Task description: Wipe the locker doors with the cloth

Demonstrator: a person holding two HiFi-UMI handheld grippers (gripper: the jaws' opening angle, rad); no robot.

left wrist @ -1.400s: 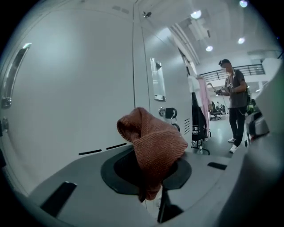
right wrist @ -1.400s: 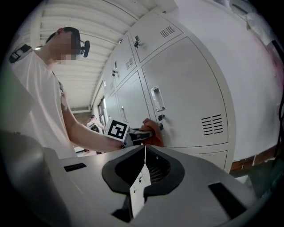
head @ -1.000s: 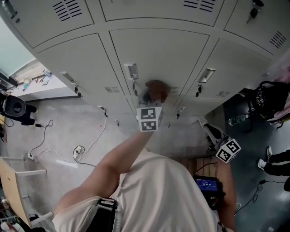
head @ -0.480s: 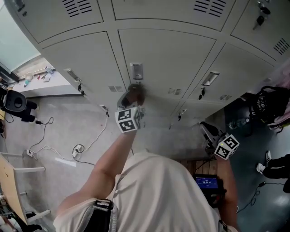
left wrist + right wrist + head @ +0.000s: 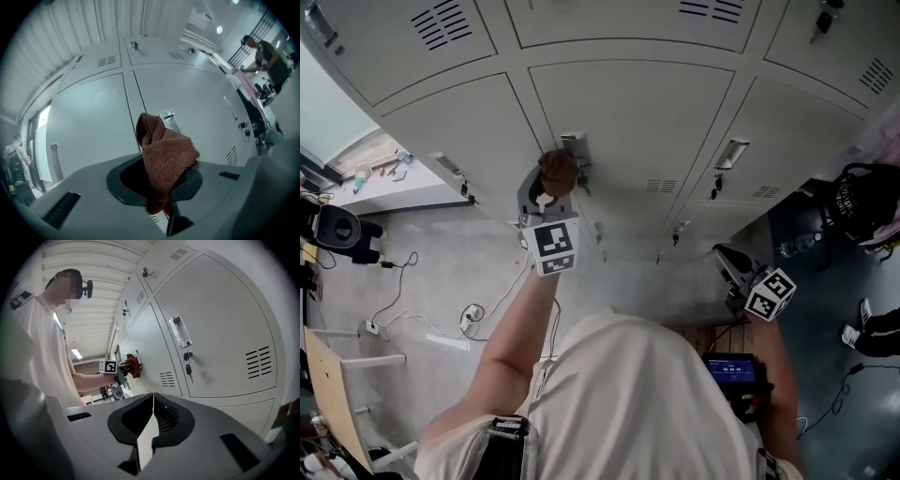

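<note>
Rust-brown cloth (image 5: 164,157), just the one, clamped in the left gripper's (image 5: 547,190) jaws, against the middle locker door (image 5: 637,122) beside its handle (image 5: 575,144). Right gripper (image 5: 151,422) hangs low, jaws together, empty.

Head view is taken from above the person's head, aimed steeply down the locker doors (image 5: 628,122) to the floor (image 5: 441,253). Left gripper view is set close against the doors, aimed along its own jaws and up the fronts, with the cloth (image 5: 164,157) filling the centre. Right gripper view is held low and farther back, off to the side, aimed along the locker row. The cloth, the left claw (image 5: 124,367) and the middle doors are shared by all three views.
</note>
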